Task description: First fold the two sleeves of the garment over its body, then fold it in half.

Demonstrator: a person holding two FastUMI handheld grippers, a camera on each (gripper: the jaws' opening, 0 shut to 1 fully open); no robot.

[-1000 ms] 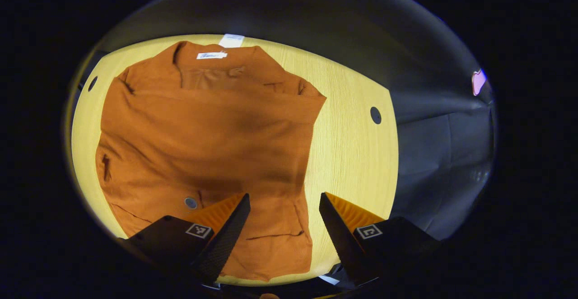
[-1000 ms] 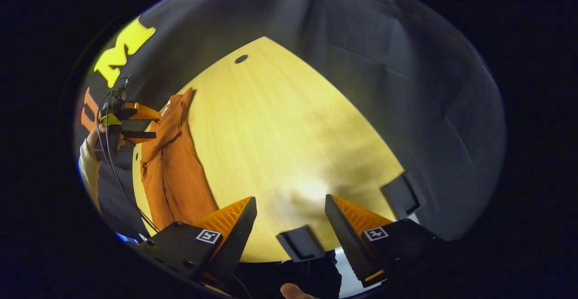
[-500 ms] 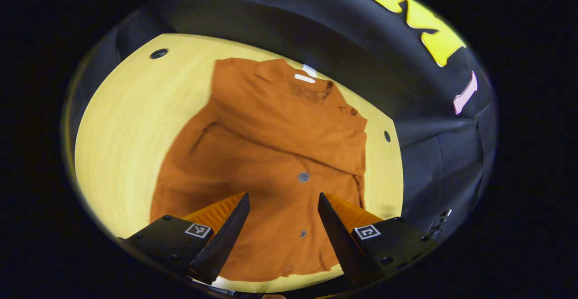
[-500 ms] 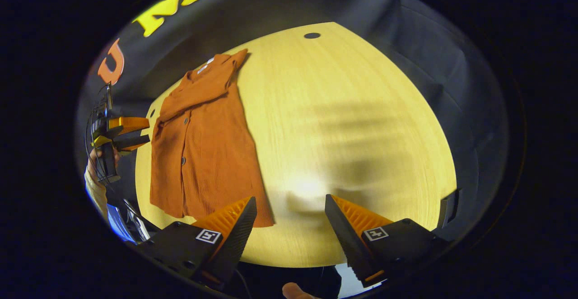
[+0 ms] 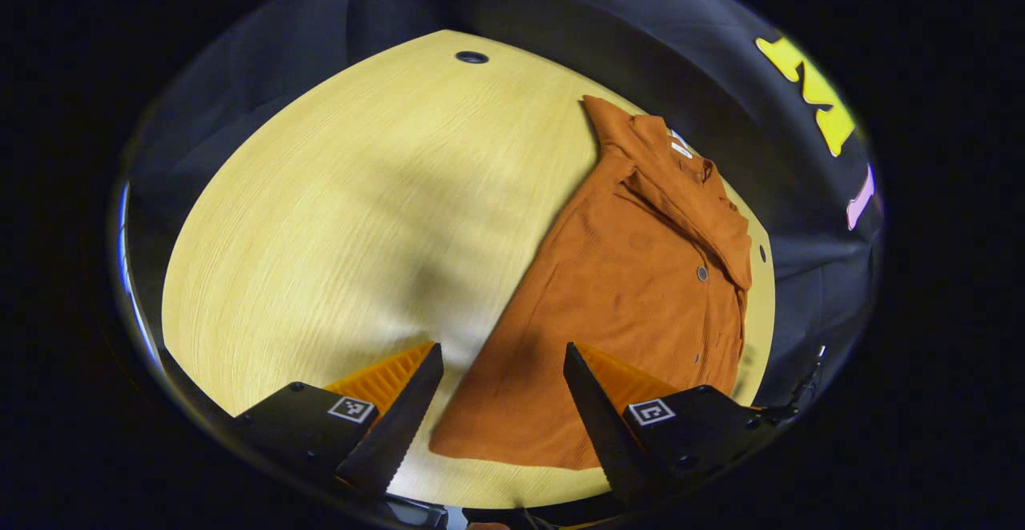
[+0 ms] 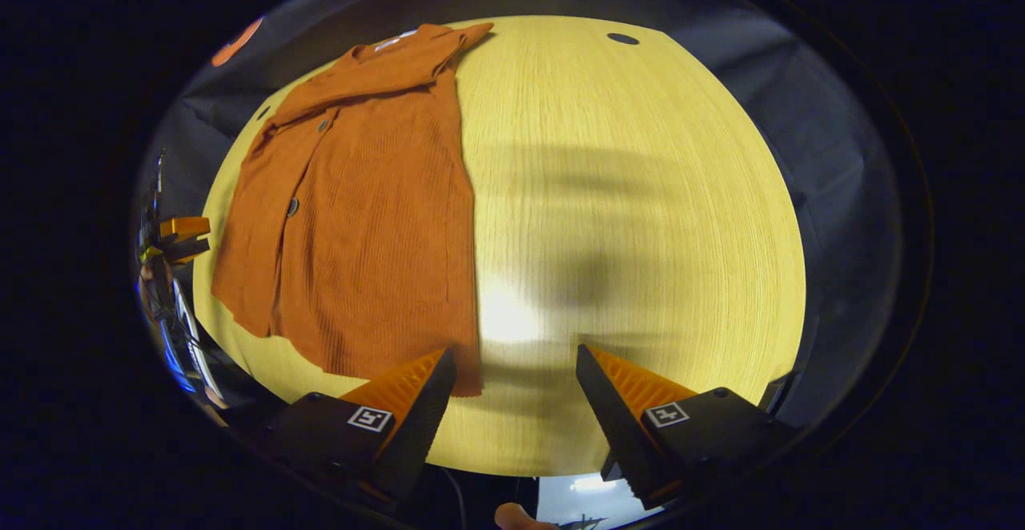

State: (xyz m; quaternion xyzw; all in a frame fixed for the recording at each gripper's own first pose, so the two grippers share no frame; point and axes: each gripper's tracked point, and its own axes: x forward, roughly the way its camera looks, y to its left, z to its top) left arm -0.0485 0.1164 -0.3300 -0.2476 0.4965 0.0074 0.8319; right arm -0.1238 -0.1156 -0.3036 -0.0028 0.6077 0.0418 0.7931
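Booth with dark cloth walls; pale yellow wood-grain round table [image 5: 336, 218] [image 6: 641, 194] is the landmark.

Left gripper [image 5: 500, 402]: released, jaws spread, nothing between them. It hangs over the table's near edge, with the hem corner of the rust-orange ribbed button-front garment [image 5: 633, 274] showing in the gap. Right gripper [image 6: 512, 410]: also released, jaws apart, over the near edge, bare wood between the fingers; the hem's right corner lies just beside its left finger.

Garment lies flat on the table, collar towards the far edge, hem towards the near edge. It sits on the table's right part in the left gripper view and the left part in the right gripper view [image 6: 360, 194]. Sleeves look already laid over the body; outline is one long panel. Fine vertical ribs, dark round buttons along the placket, white label at the collar.

Around it: dark round grommet hole [image 5: 472, 57] [image 6: 622, 38] at the table's far edge, well apart from the garment. Soft shadows on the bare wood.

The right gripper view also catches the left gripper [image 6: 180, 238] off the table's left edge, beside the garment.
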